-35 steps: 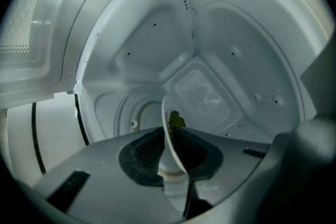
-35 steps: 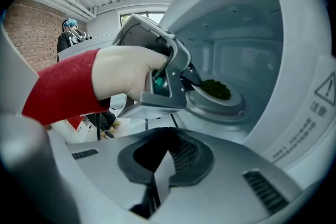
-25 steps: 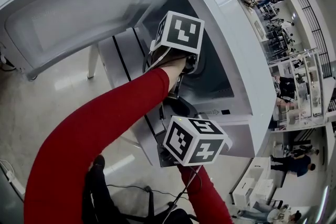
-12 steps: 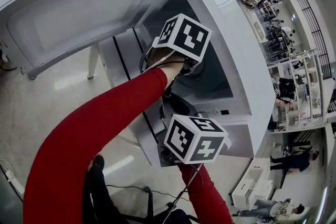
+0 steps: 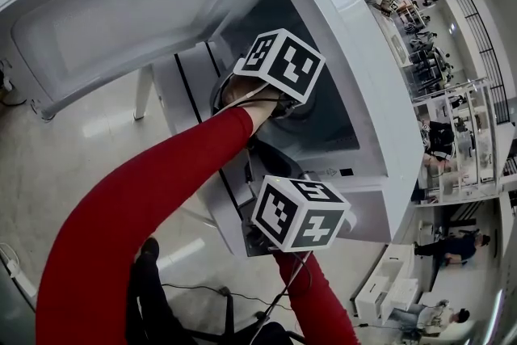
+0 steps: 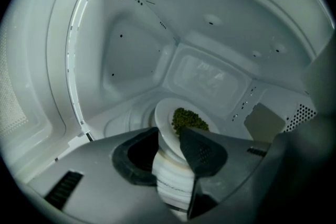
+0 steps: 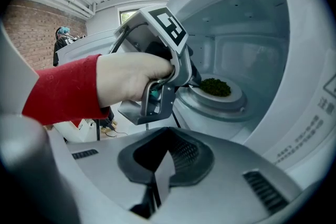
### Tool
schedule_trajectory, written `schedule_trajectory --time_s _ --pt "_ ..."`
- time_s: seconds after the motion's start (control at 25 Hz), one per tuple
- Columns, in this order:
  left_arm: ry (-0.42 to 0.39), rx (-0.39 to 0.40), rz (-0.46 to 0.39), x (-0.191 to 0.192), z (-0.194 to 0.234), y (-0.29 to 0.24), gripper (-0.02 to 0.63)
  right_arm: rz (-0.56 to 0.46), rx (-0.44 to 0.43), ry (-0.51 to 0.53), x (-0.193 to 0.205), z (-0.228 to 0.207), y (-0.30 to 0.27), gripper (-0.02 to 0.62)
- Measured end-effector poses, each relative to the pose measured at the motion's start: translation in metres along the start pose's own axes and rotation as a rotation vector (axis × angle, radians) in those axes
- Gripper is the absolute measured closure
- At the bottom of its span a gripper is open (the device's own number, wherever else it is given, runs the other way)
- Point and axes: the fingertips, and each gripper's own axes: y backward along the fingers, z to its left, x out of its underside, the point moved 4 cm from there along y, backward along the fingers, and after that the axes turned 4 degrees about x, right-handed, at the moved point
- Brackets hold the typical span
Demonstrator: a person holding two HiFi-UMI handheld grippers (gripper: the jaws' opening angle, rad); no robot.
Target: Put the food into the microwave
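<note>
Left gripper view looks into the microwave [image 6: 131,60], where the plate [image 6: 167,115] of green food [image 6: 189,120] sits on the turntable. Its near rim lies between the left tongs [image 6: 168,134], whose jaws are opening off it. With the plate straight ahead, those tongs probably need to back straight out through the doorway. The right tongs [image 7: 167,136], clenched on nothing, hang outside, farther off.

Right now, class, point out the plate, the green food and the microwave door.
plate [image 6: 163,126]: left gripper view, white rim left of the food.
green food [image 6: 189,120]: left gripper view, middle of the heap.
microwave door [image 5: 121,20]: head view, its inner panel.
</note>
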Motion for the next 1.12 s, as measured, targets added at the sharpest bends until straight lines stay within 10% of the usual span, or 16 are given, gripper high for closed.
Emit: schedule_trajectory --time_s 0.4,1.12 --pt "-0.120 -0.057 0.008 0.001 0.002 -0.004 0.462 0.002 0.003 -0.002 0.001 -0.002 -0.003 0.582" --pt "0.110 0.193 -0.161 0.015 0.027 0.113 0.597 -0.112 -0.041 -0.056 -0.025 0.040 0.035 0.581"
